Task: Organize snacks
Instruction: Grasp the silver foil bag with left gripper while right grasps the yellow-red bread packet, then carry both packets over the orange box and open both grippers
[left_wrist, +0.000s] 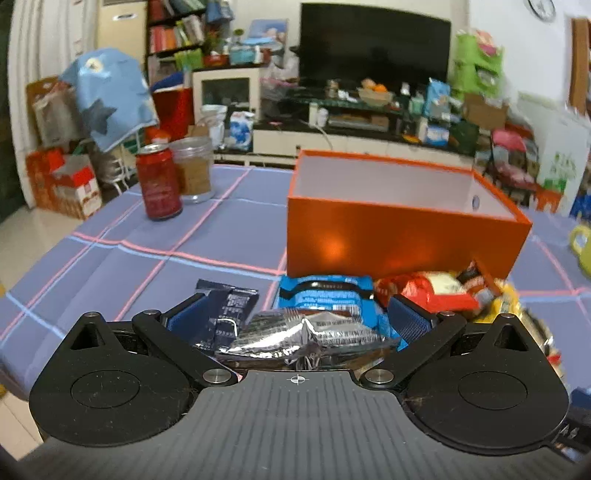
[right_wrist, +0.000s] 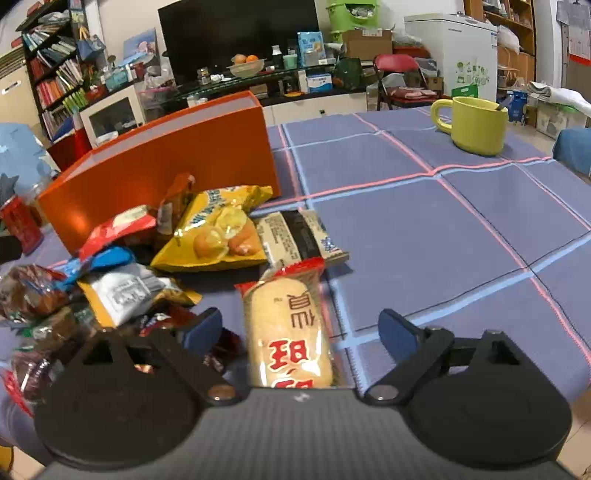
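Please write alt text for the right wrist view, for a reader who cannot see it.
The open right gripper straddles a rice cracker packet lying on the checked tablecloth. Other snack packets are piled left, before an orange box; a green mug stands behind.

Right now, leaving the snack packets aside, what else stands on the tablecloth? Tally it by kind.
Orange box: 1
Red can: 1
Glass jar: 1
Yellow-green mug: 1
Total: 4
A red-topped shape behind the can is too unclear to count.
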